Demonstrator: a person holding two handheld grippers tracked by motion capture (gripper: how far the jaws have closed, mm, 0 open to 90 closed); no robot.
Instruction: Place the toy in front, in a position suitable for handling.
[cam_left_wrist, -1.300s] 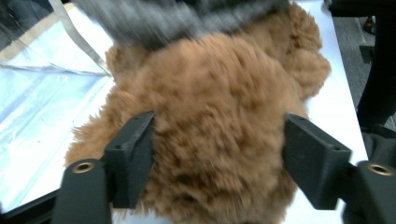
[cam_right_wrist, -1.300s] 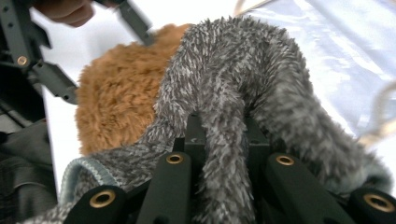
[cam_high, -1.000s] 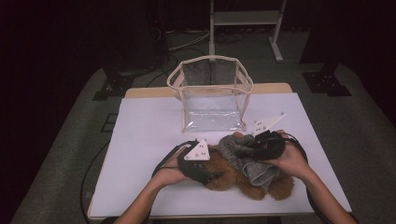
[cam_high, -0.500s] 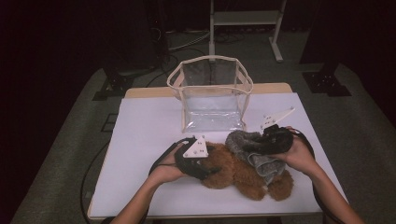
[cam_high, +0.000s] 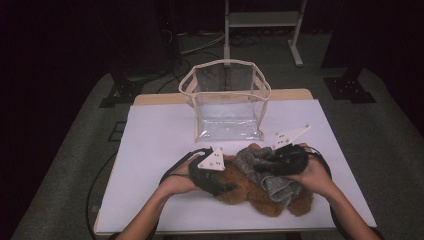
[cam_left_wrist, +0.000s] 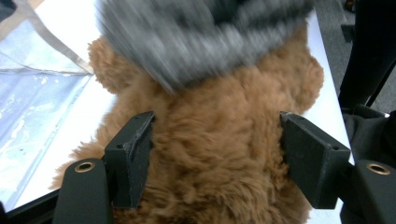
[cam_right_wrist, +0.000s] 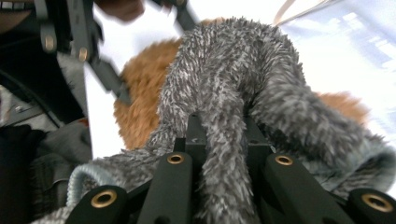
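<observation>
A brown teddy bear (cam_high: 250, 195) lies on the white table (cam_high: 160, 140) near its front edge. A grey fuzzy cloth (cam_high: 280, 187) is draped over its upper part. My left gripper (cam_high: 227, 187) comes in from the left. Its jaws have just been closing, and in the left gripper view its pads (cam_left_wrist: 128, 158) press into the bear's body (cam_left_wrist: 210, 191) from both sides. The grey cloth (cam_left_wrist: 201, 37) is blurred above them. My right gripper (cam_high: 260, 167) is shut on a fold of the grey cloth (cam_right_wrist: 233, 70), which bunches between its jaws (cam_right_wrist: 224, 135) above the bear (cam_right_wrist: 140, 107).
A clear plastic bag (cam_high: 227, 107) with cream trim stands upright and open-topped at the back middle of the table, just beyond the bear. Its wall (cam_left_wrist: 37, 107) lies to the left in the left gripper view. Bare white tabletop lies to either side.
The right hand with the grey cloth has shifted slightly over the bear. The left hand has stayed in place at the bear's side.
</observation>
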